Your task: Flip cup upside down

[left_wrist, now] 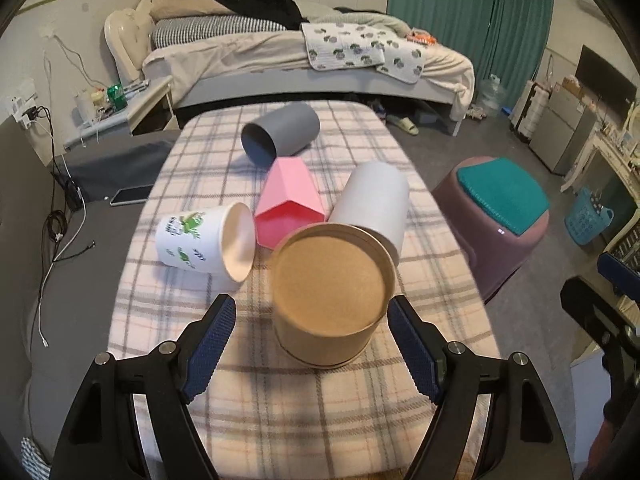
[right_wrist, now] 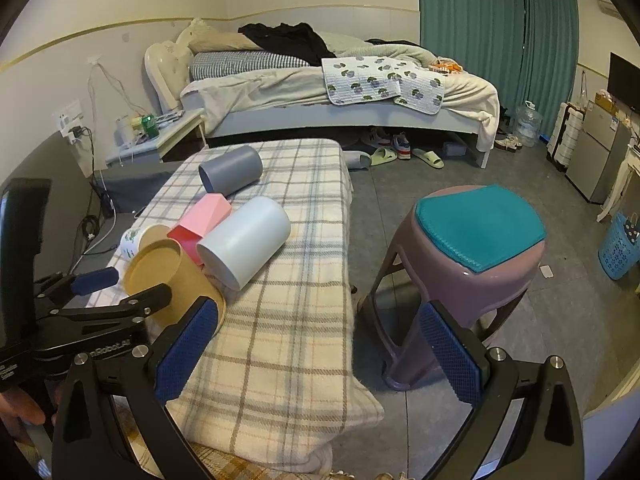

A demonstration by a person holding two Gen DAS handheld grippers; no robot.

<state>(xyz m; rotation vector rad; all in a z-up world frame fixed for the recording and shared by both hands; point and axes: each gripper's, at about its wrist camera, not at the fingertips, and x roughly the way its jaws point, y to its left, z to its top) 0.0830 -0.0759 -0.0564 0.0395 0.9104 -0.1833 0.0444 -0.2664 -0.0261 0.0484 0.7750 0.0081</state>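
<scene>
Brown cup upside down on the plaid bench, left gripper spread around it.

The brown cup (left_wrist: pixel 330 294) stands base-up, so the flip looks done; the left gripper (left_wrist: pixel 310 344) has its fingers spread on either side, not touching, probably just letting go. The right gripper (right_wrist: pixel 320 352) hangs spread and empty over the bench edge, out of the way. Four more cups lie on their sides behind: white (left_wrist: pixel 204 240), pink (left_wrist: pixel 290 204), pale grey (left_wrist: pixel 372 204), dark grey (left_wrist: pixel 280 134). The bench (left_wrist: pixel 280 408) wears soft checked cloth; a stool (right_wrist: pixel 472 248) and a bed (right_wrist: pixel 320 92) fill the bedroom.
</scene>
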